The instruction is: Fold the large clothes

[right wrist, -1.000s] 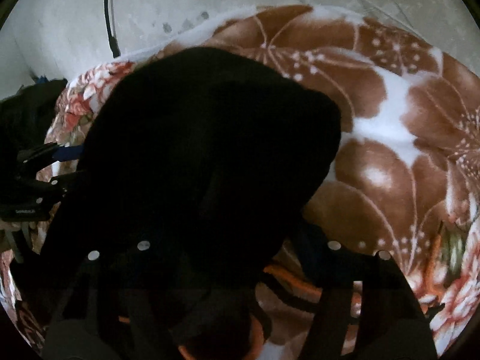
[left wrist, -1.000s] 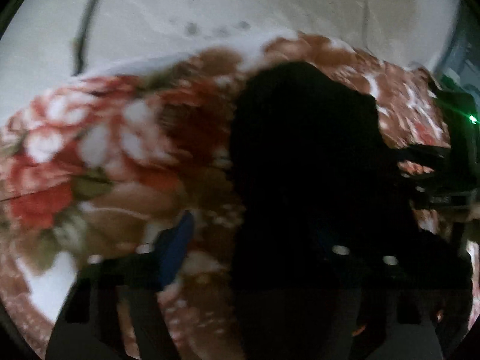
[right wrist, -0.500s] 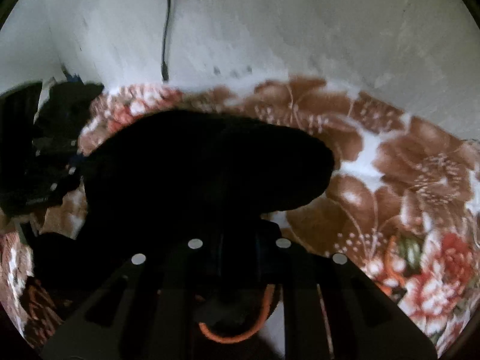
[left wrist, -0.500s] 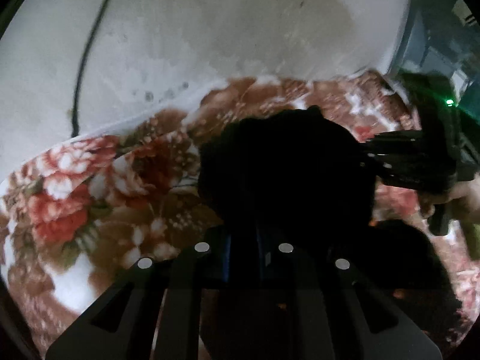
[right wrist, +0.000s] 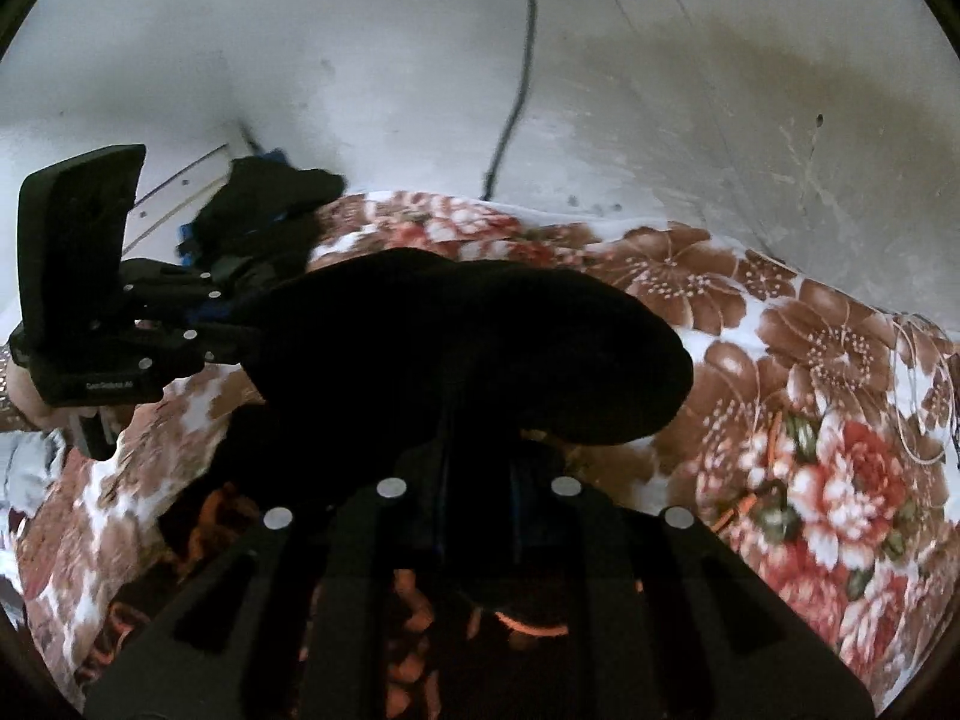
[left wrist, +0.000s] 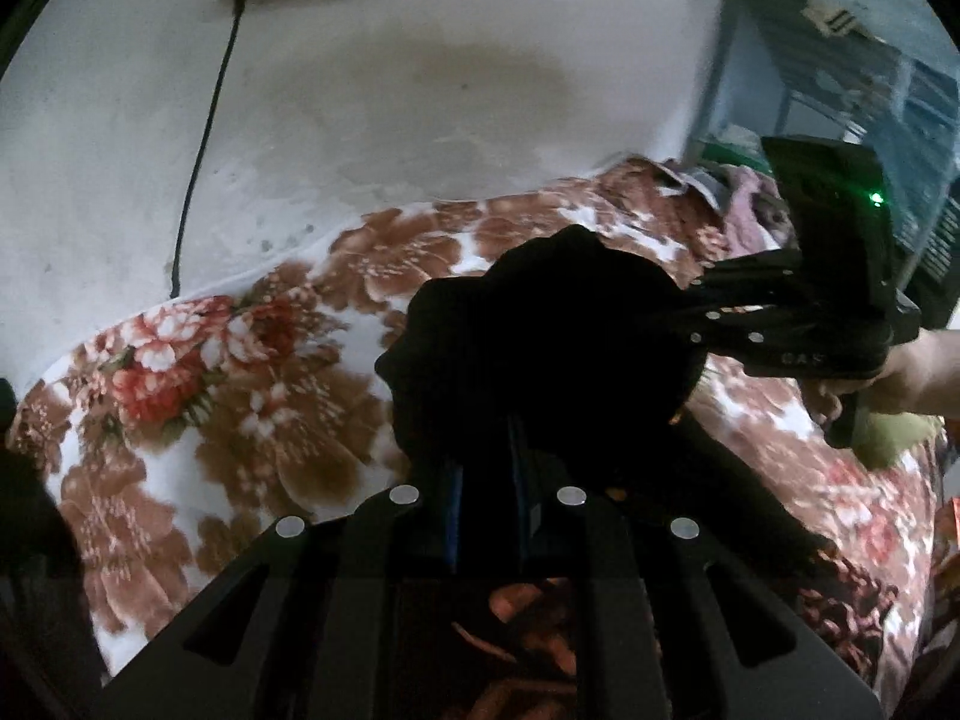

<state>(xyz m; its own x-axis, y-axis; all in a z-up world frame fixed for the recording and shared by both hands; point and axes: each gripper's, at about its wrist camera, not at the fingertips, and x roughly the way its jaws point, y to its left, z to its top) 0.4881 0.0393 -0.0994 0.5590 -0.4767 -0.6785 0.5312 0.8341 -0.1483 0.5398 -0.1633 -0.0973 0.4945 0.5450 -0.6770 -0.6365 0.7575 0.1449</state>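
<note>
A dark garment [left wrist: 540, 348] is shown lifted above a bed covered by a floral blanket [left wrist: 198, 396] in brown, white and red. It is held up between two hand-held grippers. In the left wrist view the left gripper [left wrist: 486, 474] is seen with its fingers pressed together on a bunched edge of the black cloth, and the right gripper [left wrist: 798, 324] is seen at the right, gripped by a hand [left wrist: 900, 384]. In the right wrist view the right gripper's fingers are likewise pinched on the cloth, which hangs forward in a rounded mass; orange markings are glimpsed on fabric low between the gripper arms. Behind the bed a pale wall [right wrist: 660, 120] is seen, with a black cable [right wrist: 516, 96] running down from a socket. More dark clothing [right wrist: 270, 204] is piled at the far corner of the bed.

The step in hand is judged to be the lift: the garment has been taken at two points and raised clear. Next, the two grips would probably need to be drawn apart so the cloth is stretched flat and laid on the blanket for a fold
</note>
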